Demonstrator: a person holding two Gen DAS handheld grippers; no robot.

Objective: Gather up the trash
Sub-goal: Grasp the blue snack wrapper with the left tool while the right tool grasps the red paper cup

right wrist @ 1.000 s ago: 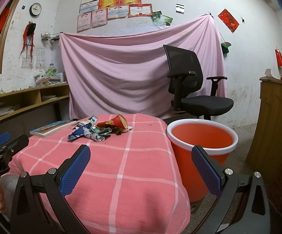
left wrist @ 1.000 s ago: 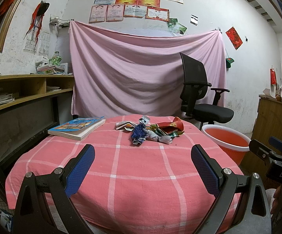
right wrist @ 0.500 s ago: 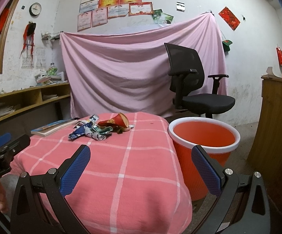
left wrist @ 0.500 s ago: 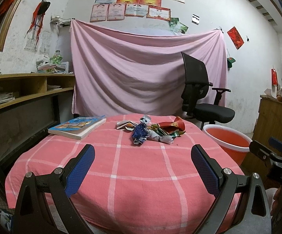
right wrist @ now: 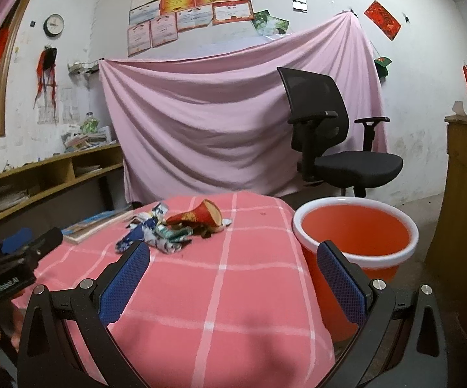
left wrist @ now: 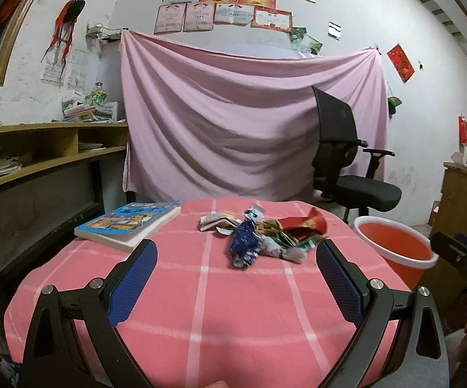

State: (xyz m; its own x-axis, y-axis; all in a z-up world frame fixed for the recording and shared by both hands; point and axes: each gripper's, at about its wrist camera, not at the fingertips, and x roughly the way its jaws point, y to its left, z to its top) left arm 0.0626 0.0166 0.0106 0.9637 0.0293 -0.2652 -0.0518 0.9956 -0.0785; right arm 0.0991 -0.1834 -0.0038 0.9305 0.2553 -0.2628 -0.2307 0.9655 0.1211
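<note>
Closer to the trash (left wrist: 266,237) than a second ago in both views; pile larger in frame, bucket (right wrist: 356,229) nearer in the right view. Left gripper (left wrist: 235,265) spread wide, nothing between the fingers, poised above the table (left wrist: 201,307) just short of the pile. Right gripper (right wrist: 233,270) likewise spread and empty, aimed between pile and bucket.

Trash: heap of crumpled wrappers near the far middle of the pink checked cloth, blue-and-white wrapper (left wrist: 244,247) nearest, red-gold cone-shaped piece (right wrist: 198,216) on the bucket side. Book (left wrist: 128,224) to the left, apart from the pile. Bucket standing on the floor just beside the table's right edge, open top, looks empty.

Handling, judged: very light, thin, soft, crushable foil or plastic; not fragile, likely slick. Loosely tangled, so may come up singly or trail neighbours. Best pinched at a bunched, raised fold, not a flat edge lying on the cloth. Risk of catching the cloth too.
</note>
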